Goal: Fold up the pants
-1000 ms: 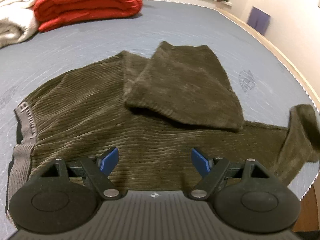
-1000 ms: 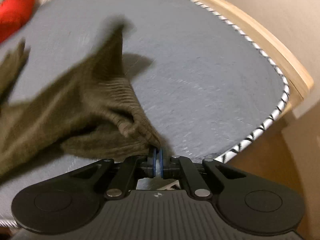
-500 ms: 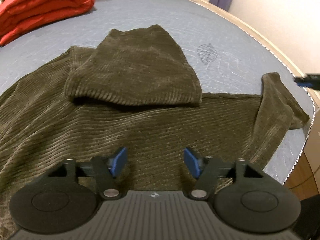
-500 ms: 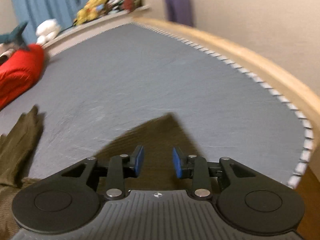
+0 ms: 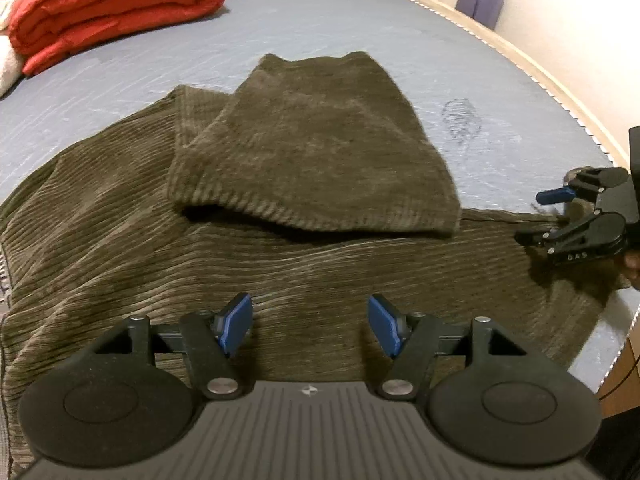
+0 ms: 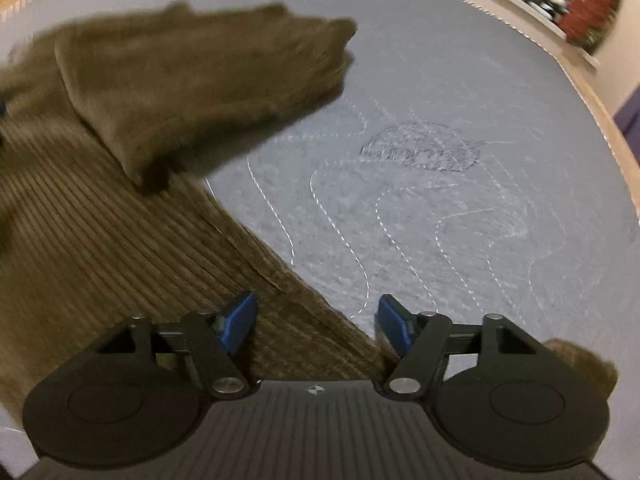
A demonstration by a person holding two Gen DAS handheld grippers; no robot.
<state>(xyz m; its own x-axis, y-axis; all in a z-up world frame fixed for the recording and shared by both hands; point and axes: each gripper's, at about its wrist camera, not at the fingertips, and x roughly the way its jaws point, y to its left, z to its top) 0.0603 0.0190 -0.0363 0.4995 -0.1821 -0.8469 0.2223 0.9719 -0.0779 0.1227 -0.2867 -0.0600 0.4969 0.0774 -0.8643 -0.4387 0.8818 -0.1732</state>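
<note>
Olive-brown corduroy pants lie spread on the grey-blue mattress. One leg end is folded back on top of the rest. My left gripper is open and empty, low over the near leg. My right gripper is open and empty, its jaws astride the edge of the long leg. It also shows at the right edge of the left wrist view, over the leg's far end. The folded leg end is blurred in the right wrist view.
A folded red duvet and a white blanket lie at the far left of the mattress. The wooden bed frame and wall run along the right. A stitched leaf pattern marks the bare mattress beside the pants.
My right gripper let go of the leg end, opened and swung back low over the long leg's edge. The leg end now lies flat. My left gripper stayed open, shifting slightly over the pants.
</note>
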